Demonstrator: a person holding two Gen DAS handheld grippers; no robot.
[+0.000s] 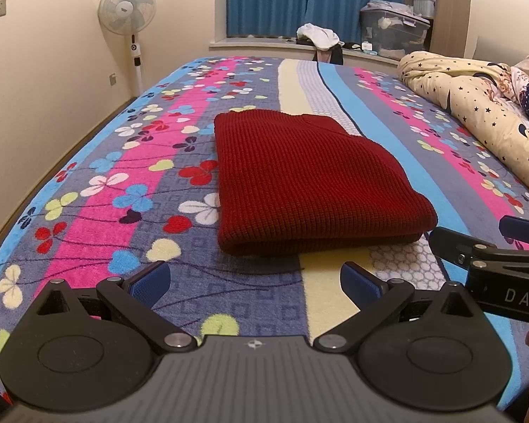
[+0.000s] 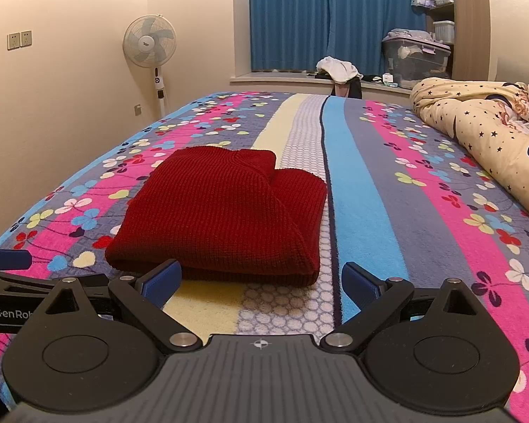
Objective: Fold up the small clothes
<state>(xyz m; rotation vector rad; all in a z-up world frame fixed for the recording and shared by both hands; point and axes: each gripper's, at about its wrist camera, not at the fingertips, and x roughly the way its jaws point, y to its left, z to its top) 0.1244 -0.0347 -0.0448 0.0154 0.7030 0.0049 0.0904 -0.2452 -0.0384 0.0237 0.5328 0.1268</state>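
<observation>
The red knitted sweater (image 1: 310, 179) lies already folded into a thick, neat packet near the middle of the bed (image 1: 98, 190), on the flowered blanket, with its rounded fold edge turned to the near side. Both tools are released and empty: the left hand-held gripper (image 1: 254, 282) and the right hand-held gripper (image 2: 261, 282) hover just in front of that near edge, fingers spread wide, not touching the cloth. The knit looks soft, rather bulky and not slippery, so I think it would sag if lifted by one corner; better to pinch all layers together at the two near corners of the fold.
</observation>
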